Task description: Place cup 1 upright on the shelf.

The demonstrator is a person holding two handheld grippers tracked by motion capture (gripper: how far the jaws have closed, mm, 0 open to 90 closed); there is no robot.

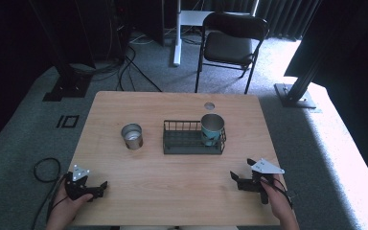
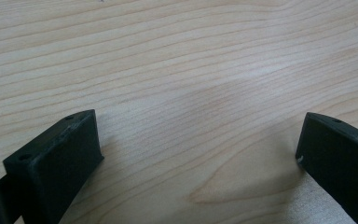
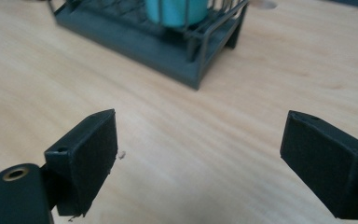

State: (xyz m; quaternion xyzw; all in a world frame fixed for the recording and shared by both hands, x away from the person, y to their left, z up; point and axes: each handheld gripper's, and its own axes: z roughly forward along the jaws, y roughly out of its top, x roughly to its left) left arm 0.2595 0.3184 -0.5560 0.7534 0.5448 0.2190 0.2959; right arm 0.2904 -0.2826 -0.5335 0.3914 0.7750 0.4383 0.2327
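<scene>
While nothing is held yet, the left gripper (image 1: pixel 99 188) and the right gripper (image 1: pixel 237 178) are rested low at the near edge of the counter (image 1: pixel 172 191), each with its jaws spread wide and empty, probably as a ready pose. Farther in, left of centre, a steel cup (image 1: pixel 132 136) is stood upright and alone. Just beyond and to its right, a wire rack (image 1: pixel 182 141) is set, with a teal cup (image 1: pixel 212 128) placed in its right end, seemingly where cups belong.
</scene>
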